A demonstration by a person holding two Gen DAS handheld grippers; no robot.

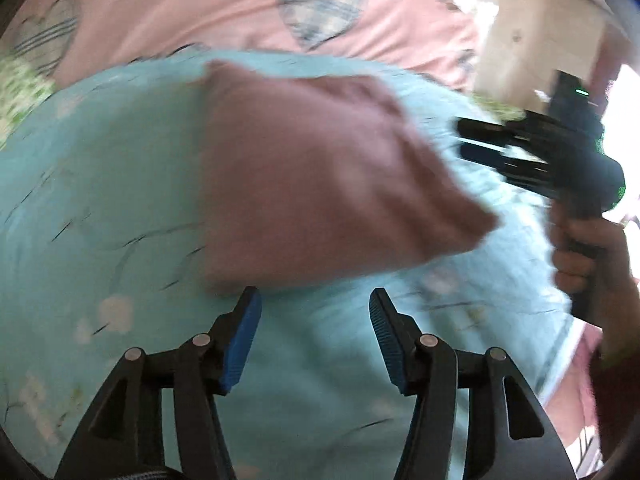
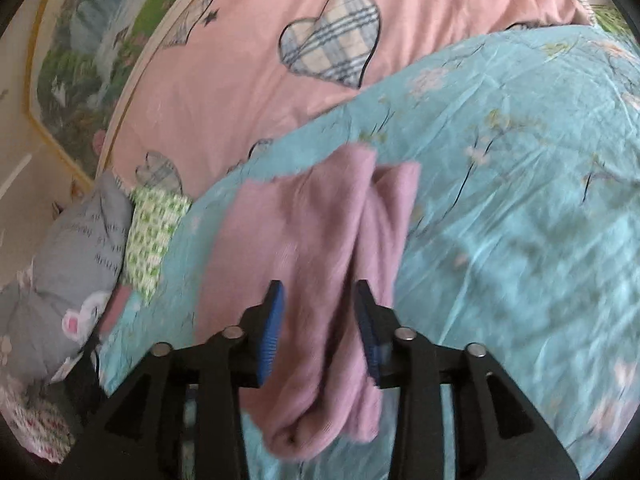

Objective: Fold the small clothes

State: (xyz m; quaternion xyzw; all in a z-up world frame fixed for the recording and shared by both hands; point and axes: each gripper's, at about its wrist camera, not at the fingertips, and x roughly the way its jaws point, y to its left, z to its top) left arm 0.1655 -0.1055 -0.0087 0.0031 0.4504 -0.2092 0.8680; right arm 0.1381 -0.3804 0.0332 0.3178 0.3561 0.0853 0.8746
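The right claw [image 2: 320, 328] has its blue pads on either side of a bunched fold of the mauve knit garment [image 2: 316, 264]. The cloth fills the gap and hangs below the fingers, so I judge it clenched on the garment, though blur keeps the contact from being crisp. The left claw [image 1: 316, 336] is released, its jaws spread wide with nothing between them, and its tips sit just short of the garment's near edge [image 1: 320, 172].

From the left wrist view the garment reads as a roughly rectangular, already doubled shape lying over the turquoise floral sheet [image 1: 100, 200] on the bed. The right claw [image 1: 500, 148] is out beside its far corner, the person's hand [image 1: 584, 256] gripping the handle. Beyond lies a pink cover with plaid hearts [image 2: 332, 36] (a grey soft toy [image 2: 68, 272] sits off at the bed's edge).

The step in hand looks like a mid-fold carry, one side lifted across. Next, the right claw would need to lay its edge flat and let go, while the left claw pins or squares the near edge.
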